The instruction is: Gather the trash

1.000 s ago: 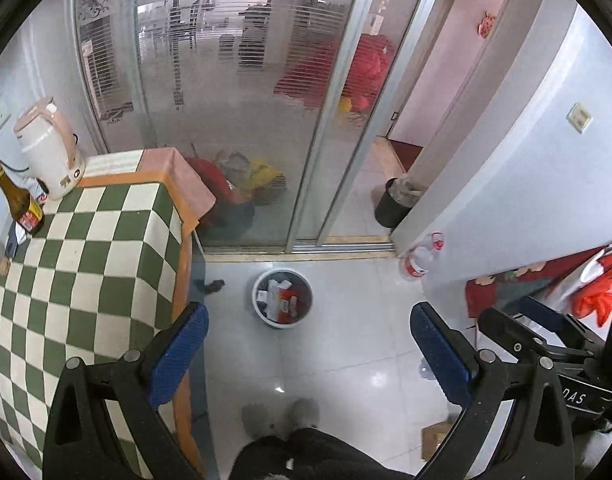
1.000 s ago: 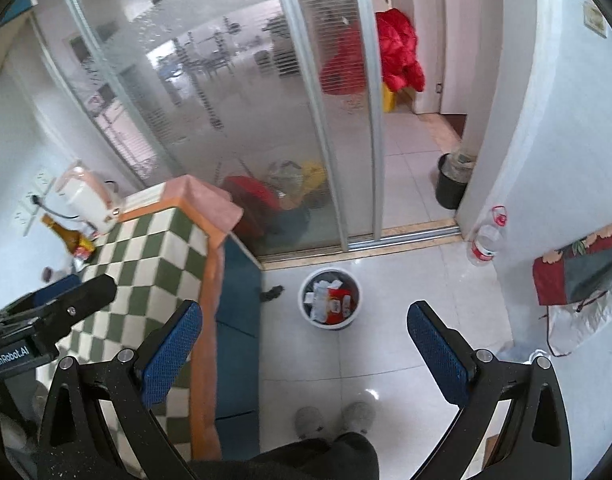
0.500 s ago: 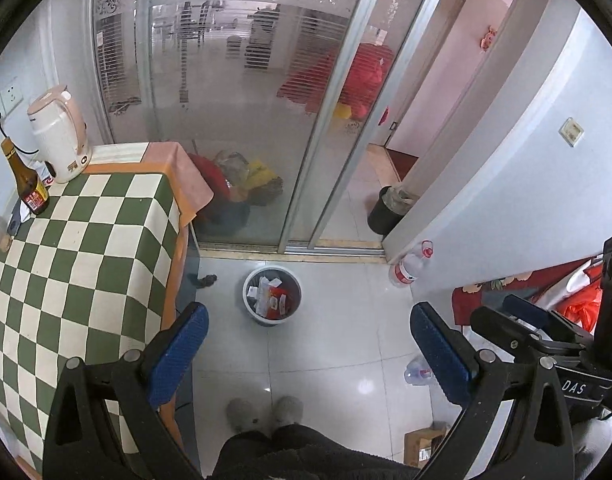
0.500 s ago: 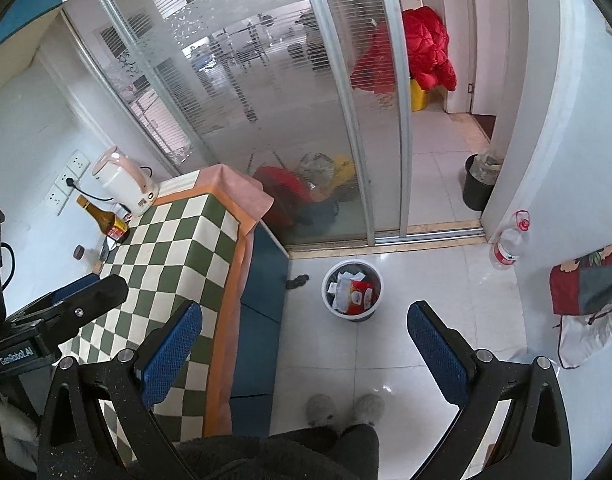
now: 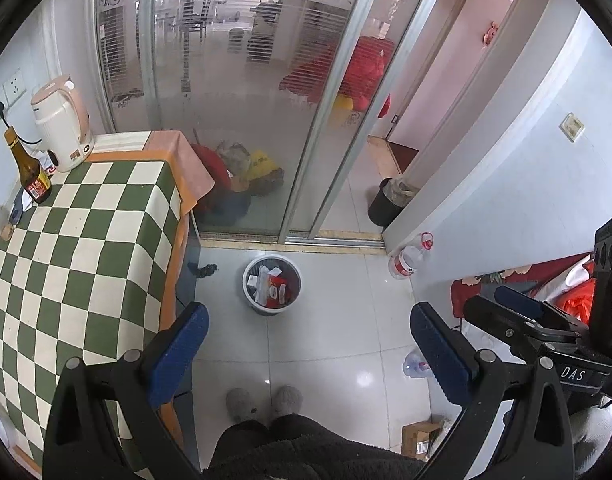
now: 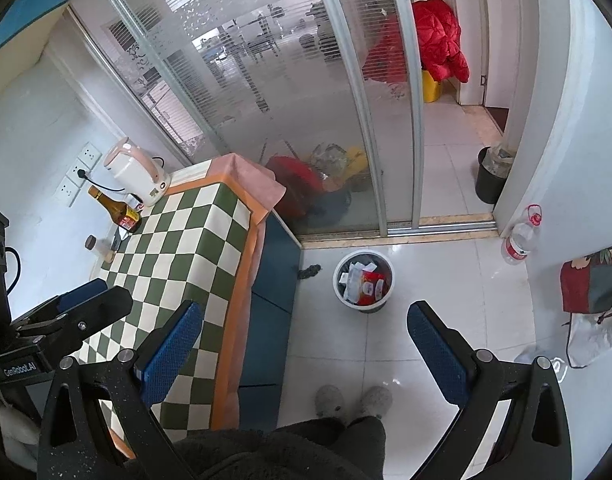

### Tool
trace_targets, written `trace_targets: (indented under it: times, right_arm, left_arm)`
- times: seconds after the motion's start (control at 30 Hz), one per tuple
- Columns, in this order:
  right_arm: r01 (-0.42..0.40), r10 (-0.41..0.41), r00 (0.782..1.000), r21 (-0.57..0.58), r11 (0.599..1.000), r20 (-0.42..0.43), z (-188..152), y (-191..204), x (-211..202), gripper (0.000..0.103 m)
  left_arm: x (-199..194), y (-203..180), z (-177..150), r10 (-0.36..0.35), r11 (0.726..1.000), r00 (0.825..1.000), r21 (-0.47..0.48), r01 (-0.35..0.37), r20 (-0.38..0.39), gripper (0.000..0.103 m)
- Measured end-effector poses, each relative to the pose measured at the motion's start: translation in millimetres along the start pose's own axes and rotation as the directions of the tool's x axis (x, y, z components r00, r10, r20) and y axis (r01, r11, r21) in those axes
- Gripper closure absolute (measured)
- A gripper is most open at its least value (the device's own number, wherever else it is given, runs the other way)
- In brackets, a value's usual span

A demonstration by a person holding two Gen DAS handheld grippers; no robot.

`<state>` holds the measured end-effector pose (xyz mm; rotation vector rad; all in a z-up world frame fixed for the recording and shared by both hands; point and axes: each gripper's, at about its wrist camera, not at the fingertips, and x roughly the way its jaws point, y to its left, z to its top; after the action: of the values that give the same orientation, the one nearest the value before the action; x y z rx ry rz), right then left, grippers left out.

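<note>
A round white waste bin (image 5: 271, 285) (image 6: 364, 281) stands on the tiled floor by the glass door track, filled with white wrappers and red packets. My left gripper (image 5: 308, 354) hangs high above the floor, open, with nothing between its blue pads. My right gripper (image 6: 306, 350) is likewise open and holds nothing; it shows at the right edge of the left wrist view. A small dark scrap (image 5: 203, 270) (image 6: 310, 271) lies on the floor beside the table's blue side. A person's grey slippers (image 5: 261, 402) are below me.
A green-checked table (image 5: 65, 248) (image 6: 177, 256) carries a white kettle (image 5: 61, 124), a brown bottle (image 5: 29, 170) and small jars. A clear water bottle (image 5: 410, 258) leans at the wall corner. A black bin (image 5: 388, 204) sits in the doorway. A cardboard box (image 5: 420, 438) lies on the floor.
Both cameras have risen and pulled back, so the bin looks smaller and more of the table top shows. Both grippers stay open.
</note>
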<state>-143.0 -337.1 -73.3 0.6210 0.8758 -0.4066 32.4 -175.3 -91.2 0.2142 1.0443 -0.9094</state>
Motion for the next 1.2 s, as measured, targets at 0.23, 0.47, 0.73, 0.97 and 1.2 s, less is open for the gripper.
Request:
trace_targets:
  times: [0.23, 0.47, 0.73, 0.97, 1.2]
  right_arm:
    - [-0.006, 0.006, 1.0, 0.003, 1.0, -0.005, -4, -2, -2, 0.0]
    - [-0.014, 0.014, 1.0, 0.012, 1.0, -0.011, -7, -5, -3, 0.0]
    - [-0.018, 0.018, 1.0, 0.018, 1.0, -0.014, -13, -7, -5, 0.0]
    - [-0.025, 0.026, 0.999, 0.016, 1.0, -0.019, -13, -4, -3, 0.0]
    - [-0.027, 0.028, 0.999, 0.017, 0.999, -0.027, -12, -5, 0, 0.0]
  left_arm:
    - [0, -1, -2, -0.012, 1.0, 1.0, -0.012, 0.012, -0.008, 0.0]
    - [2, -1, -5, -0.043, 0.999, 0.999, -0.02, 0.043, -0.021, 0.0]
    - [4, -2, -6, -0.043, 0.999, 0.999, -0.029, 0.042, -0.029, 0.0]
    - [3, 0, -8, -0.033, 0.999, 0.999, -0.038, 0.032, -0.027, 0.0]
    - [2, 2, -9, -0.032, 0.999, 0.999, -0.043, 0.03, -0.028, 0.0]
